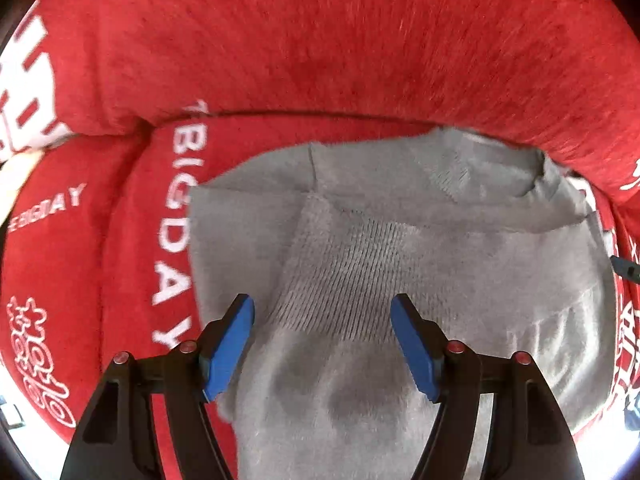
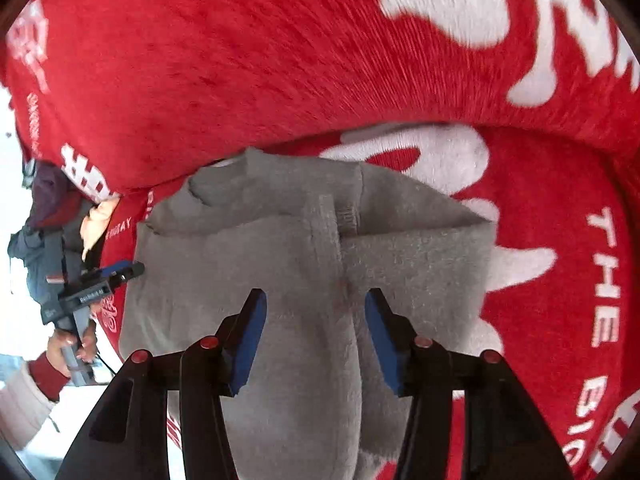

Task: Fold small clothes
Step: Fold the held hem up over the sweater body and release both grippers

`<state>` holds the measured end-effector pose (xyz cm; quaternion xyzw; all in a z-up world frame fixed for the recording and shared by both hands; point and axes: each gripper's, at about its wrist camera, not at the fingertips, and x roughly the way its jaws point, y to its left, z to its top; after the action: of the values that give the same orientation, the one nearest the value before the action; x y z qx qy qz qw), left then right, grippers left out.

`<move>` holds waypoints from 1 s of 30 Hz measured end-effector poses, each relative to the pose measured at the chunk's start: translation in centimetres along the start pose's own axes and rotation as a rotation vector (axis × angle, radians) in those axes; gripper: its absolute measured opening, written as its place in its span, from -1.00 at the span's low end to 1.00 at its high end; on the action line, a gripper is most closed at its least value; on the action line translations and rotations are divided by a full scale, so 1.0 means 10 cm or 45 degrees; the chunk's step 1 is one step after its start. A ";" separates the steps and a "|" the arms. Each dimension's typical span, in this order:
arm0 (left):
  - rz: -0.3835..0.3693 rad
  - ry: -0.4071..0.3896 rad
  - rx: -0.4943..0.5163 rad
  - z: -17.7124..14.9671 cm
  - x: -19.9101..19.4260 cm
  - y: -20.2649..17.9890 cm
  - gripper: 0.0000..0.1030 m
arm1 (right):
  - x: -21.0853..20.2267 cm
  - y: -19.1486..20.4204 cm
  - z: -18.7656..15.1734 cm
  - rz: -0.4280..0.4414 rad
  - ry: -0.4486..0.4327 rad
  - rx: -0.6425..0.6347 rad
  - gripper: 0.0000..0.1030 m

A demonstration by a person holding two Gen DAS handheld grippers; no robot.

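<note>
Gaping right claw [image 2: 316, 312] over grey garment [image 2: 416, 256]; person's hand [image 2: 72, 346] leftward.

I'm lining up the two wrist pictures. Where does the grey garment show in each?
Left wrist view: the grey garment fills the lower middle and right, running under the open jaws.
Right wrist view: the grey garment lies in the centre and runs down between the open jaws.
Shared landmark: the red blanket with white lettering, under and behind the garment in both.

My left gripper [image 1: 322, 344] and right gripper [image 2: 315, 340] had black arms, blue pads and red screws; my sleeve [image 2: 24, 396] was white with a red cuff.
</note>
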<state>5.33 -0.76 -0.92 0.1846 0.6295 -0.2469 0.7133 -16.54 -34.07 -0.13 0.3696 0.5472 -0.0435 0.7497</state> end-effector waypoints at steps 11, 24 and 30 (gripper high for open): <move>0.017 0.032 -0.020 0.19 0.13 0.01 0.39 | 0.09 -0.09 0.03 -0.028 0.038 0.024 -0.46; -0.091 0.006 0.042 0.16 0.01 -0.10 -0.85 | 0.17 0.21 -0.03 -0.117 0.070 -0.142 -0.89; -0.211 -0.155 -0.043 0.17 -0.44 -0.04 -0.85 | -0.34 0.47 -0.01 -0.074 -0.105 -0.238 -0.89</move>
<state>6.13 -1.51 3.70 0.1048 0.6020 -0.3052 0.7304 -15.75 -31.75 5.16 0.2799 0.5281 -0.0290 0.8012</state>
